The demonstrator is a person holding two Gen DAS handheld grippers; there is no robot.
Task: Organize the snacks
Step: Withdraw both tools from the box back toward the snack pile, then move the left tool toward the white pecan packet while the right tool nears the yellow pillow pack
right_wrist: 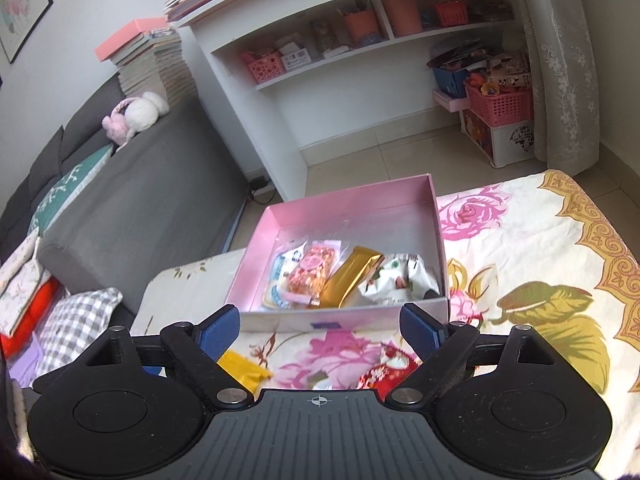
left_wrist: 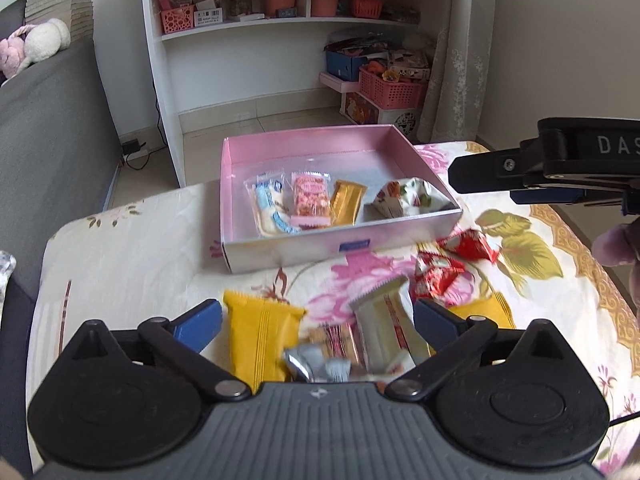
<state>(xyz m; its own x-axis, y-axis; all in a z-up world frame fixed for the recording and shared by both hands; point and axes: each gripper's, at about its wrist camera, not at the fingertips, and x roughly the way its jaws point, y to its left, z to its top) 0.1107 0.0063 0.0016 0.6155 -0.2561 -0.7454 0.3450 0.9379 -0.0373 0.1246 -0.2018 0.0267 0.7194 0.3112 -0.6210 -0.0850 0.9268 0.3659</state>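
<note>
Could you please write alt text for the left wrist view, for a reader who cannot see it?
The open left claw hovers over loose snack packets, a yellow packet and a beige packet among them, on a floral cloth. Beyond, a pink box holds four packets; the right claw enters from the right.

Pink box (left_wrist: 304, 148); yellow packet (left_wrist: 256, 336); floral cloth (left_wrist: 132, 256); blue fingers (left_wrist: 200, 322).

A shallow pink box (left_wrist: 240, 160) sits open on a floral cloth. Along its near wall lie four wrapped snacks in a row: a blue-and-white packet (left_wrist: 270, 208), a pink packet (left_wrist: 311, 200), a gold bar (left_wrist: 347, 202) and a white printed pouch (left_wrist: 404, 198) (slightly puffed). Loose in front: a yellow packet (left_wrist: 258, 340), a cream packet (left_wrist: 386, 332), a silver packet (left_wrist: 316, 364) and red pouches (left_wrist: 440, 276).
</note>
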